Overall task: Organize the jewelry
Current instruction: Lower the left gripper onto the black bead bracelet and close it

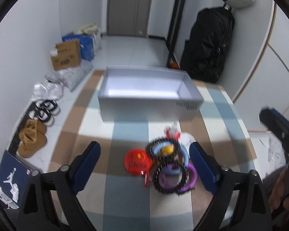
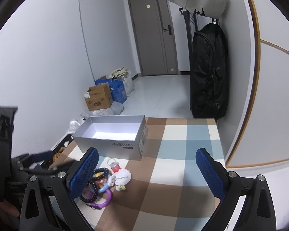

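A heap of jewelry lies on the checked tablecloth [image 1: 129, 134]: black bead bracelets [image 1: 163, 188], a blue ring [image 1: 171, 170], a purple ring [image 1: 192, 177], a red disc marked "China" [image 1: 137, 162], a red-and-white charm [image 1: 172, 131] and a white disc [image 2: 123, 176]. My left gripper [image 1: 144, 159] is open above the heap, which sits between its blue pads, nearer the right one, untouched. Behind stands an open, empty grey box [image 1: 150, 100]. My right gripper [image 2: 148, 169] is open with only cloth between its fingers; its left finger hides part of the bead bracelets [image 2: 100, 172].
The table's left edge drops to a floor with shoes [image 1: 31, 140], plastic bags and cardboard boxes [image 1: 66, 54]. A black bag [image 1: 208, 44] hangs on a rack past the table's far right corner. A door closes the hallway behind.
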### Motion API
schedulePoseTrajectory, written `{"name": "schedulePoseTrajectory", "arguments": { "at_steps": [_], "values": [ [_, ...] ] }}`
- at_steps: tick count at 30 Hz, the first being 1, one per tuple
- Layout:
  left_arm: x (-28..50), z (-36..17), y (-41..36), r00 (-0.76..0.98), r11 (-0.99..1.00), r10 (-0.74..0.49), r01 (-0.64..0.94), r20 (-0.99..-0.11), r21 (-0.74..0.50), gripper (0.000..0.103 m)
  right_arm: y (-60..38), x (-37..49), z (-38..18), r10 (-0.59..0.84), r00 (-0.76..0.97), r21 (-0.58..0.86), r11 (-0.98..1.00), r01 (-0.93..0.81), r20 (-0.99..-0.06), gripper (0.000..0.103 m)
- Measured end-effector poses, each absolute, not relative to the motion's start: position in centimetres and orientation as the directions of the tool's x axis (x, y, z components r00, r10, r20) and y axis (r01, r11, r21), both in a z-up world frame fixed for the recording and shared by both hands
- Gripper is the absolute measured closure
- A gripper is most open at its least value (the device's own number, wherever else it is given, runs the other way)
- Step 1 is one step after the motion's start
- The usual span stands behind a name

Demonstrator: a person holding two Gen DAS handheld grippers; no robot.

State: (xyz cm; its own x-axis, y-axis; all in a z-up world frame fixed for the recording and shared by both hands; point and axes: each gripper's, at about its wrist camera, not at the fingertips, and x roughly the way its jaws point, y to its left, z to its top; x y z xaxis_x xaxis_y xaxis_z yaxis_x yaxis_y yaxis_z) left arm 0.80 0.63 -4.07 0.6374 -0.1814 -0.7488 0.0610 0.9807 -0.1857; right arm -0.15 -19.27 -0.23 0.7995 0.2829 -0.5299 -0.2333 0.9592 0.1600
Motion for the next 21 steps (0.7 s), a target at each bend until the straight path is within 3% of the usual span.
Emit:
{"name": "schedulePoseTrajectory", "arguments": {
  "at_steps": [12, 19, 21],
  "values": [
    [0.7, -6.3, 0.6, 0.445, 0.961, -0.277, 0.119, -0.852, -0.25, 0.058, -19.2, 0.7, -0.6, 0.304, 0.779, 0.206, 0.952, -0.227, -0.549, 0.001],
    [0.9, -7.1, 0.5, 0.445, 0.967, -0.253, 0.135, -0.859, -0.215, 0.094, -18.9, 0.7, -0.6, 0.31, 0.778, 0.204, 0.95, -0.235, -0.547, 0.001],
    [0.9, -7.1, 0.7, 0.446, 0.963, -0.27, 0.136, -0.853, -0.234, 0.095, -18.9, 0.7, -0.6, 0.309, 0.782, 0.2, 0.951, -0.237, -0.541, 0.001]
  ]
}}
